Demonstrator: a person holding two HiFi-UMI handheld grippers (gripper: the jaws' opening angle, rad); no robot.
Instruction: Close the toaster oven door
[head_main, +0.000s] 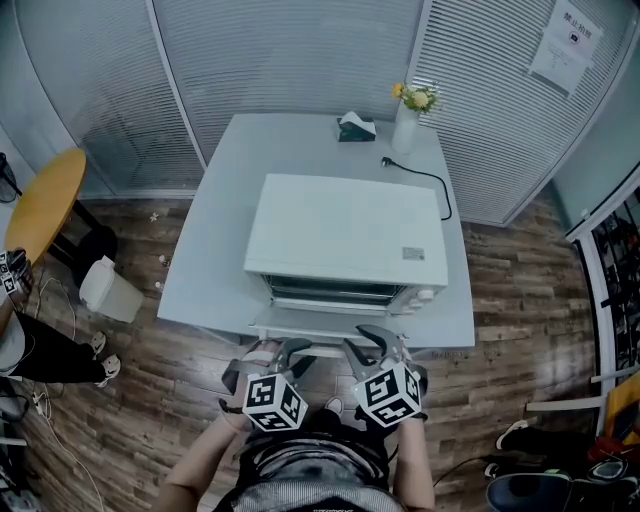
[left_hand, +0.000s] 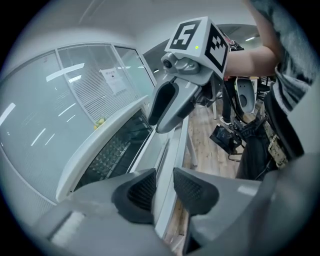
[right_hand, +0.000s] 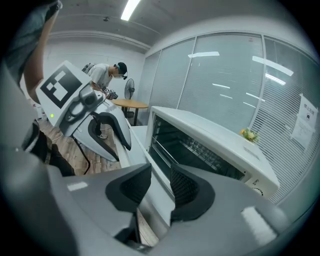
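Both tools hover at six o'clock of the toaster oven: the left gripper and the right gripper each hold their jaws partly apart astride the front lip of the dropped door, not visibly pinching it. The door lies flat, its long edge running nine to three and its hinge at twelve. Both grippers look equally near.

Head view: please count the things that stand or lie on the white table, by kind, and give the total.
Toaster oven: 1
Vase with flowers: 1
Tissue box: 1
Power cord: 1
Total: 4
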